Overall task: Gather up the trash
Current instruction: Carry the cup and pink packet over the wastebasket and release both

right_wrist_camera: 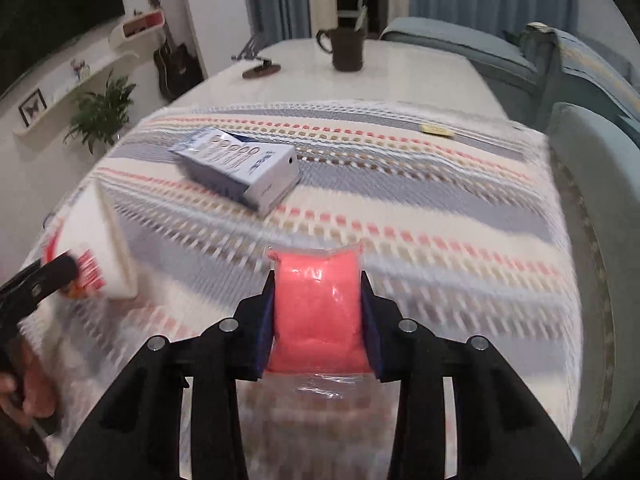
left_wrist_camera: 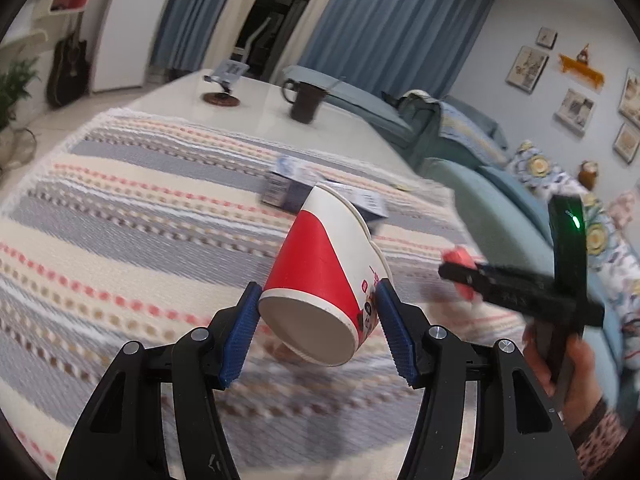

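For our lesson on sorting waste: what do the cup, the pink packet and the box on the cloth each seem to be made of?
Cup: apparently coated paper, matte red-and-white print, rolled rim.
Pink packet: soft pink filling inside clear glossy plastic film, which crinkles below the right tongs.
Box: probably thin printed cardboard, with folded edges.

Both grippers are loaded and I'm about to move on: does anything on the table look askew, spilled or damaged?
No spill shows. The blue-and-white box lies flat and skewed on the striped cloth, one end flap apparently open. A small yellowish scrap sits near the cloth's far edge. The paper cup is tipped, but only because the left gripper holds it.
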A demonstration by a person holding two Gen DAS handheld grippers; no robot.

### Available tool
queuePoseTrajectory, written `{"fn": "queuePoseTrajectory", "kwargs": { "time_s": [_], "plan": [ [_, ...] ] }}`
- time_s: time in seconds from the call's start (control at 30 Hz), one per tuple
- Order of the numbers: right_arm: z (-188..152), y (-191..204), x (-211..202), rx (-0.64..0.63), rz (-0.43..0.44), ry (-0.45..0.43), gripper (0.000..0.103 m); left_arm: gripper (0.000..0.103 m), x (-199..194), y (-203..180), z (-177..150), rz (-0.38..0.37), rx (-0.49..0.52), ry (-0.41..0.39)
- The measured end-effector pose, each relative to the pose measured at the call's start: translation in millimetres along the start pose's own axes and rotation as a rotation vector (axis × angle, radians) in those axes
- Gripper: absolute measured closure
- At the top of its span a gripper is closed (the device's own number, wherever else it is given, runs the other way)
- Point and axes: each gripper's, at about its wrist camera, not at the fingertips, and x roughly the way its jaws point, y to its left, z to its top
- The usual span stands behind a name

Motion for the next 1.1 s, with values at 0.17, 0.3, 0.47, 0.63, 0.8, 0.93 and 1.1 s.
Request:
{"fn": "queuePoseTrajectory", "kwargs": {
  "time_s": [0.17,0.3,0.47,0.63,0.8,0.93,1.1],
  "plan": [
    [-40.9,-24.9,-83.4,0.091,-0.068,-0.064,0.069,0.047,-27.1,-60.6,5.7,-0.082,0.062,-0.016],
    [-72.8,-59.5,-150.6,0.201,-0.145,-0.125,0.069,0.047,-37.3,-143.0,3.7,-0.213,0.151,0.024],
    [-128.5,-112.4,-207.6,0.379,-0.326,-0.112,0.069,0.047,-26.9,-246.4,-22.9,-0.353,0.268,0.108],
    [-189.4,-172.1,-236.0,0.57,-0.419,-0.063,0.069,0.047,2.6,-325.7,-58.4,-0.46,0.365,0.209],
    [-240.5,-218.7,-237.2,0.717,-0.431,-0.002,0.069,0.046,54.2,-379.1,-94.0,-0.503,0.418,0.37],
    [-278.8,-246.0,-225.5,0.818,-0.395,0.058,0.067,0.046,89.4,-414.7,-128.9,-0.487,0.493,0.474],
    [-309.4,-268.2,-212.4,0.94,-0.357,0.096,0.061,0.033,116.8,-440.4,-158.3,-0.472,0.554,0.544]
  ]
}}
